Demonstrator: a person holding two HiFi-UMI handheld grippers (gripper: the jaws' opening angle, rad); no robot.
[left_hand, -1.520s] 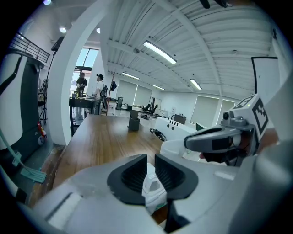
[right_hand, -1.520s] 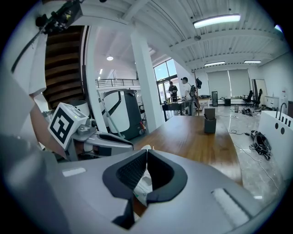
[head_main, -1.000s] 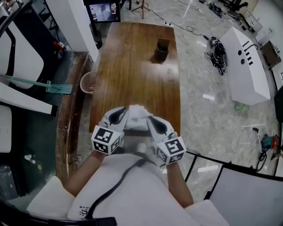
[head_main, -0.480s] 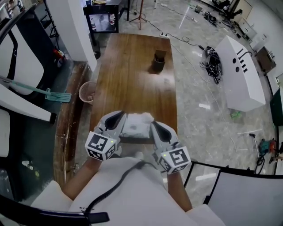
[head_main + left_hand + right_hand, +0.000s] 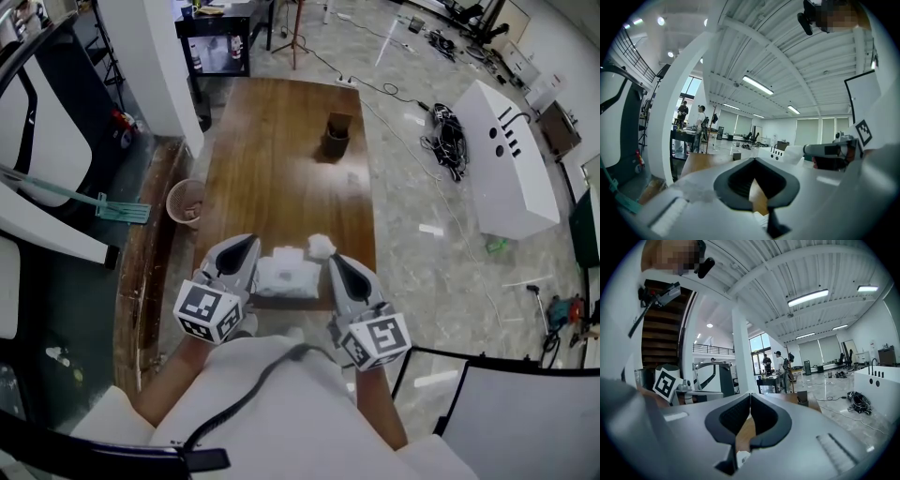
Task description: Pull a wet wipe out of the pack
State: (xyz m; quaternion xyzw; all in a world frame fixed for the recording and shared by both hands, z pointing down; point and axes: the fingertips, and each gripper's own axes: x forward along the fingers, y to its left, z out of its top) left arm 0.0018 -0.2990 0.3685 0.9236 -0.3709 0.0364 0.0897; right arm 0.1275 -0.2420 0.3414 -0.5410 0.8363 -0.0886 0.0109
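Flanking pack point(image 5: 286, 278), left tool point(image 5: 753, 161) just closed, empty; right tool point(image 5: 750, 395) shut, empty; contact with pack unclear.

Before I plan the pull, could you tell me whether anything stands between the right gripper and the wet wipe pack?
Nothing visible does: the right gripper sits just beside the wet wipe pack on the wooden table.

Bright, even light is given by the ceiling tube lamps point(image 5: 758, 86), and daylight is added through the tall windows point(image 5: 757, 344). Soft glare is seen on the wooden table point(image 5: 281, 141) and the pale floor point(image 5: 403, 169). Straight lines are bent strongly at the edges of both gripper views, whose corners are blackened, and the near shell of the left gripper point(image 5: 754, 161) is rendered out of focus
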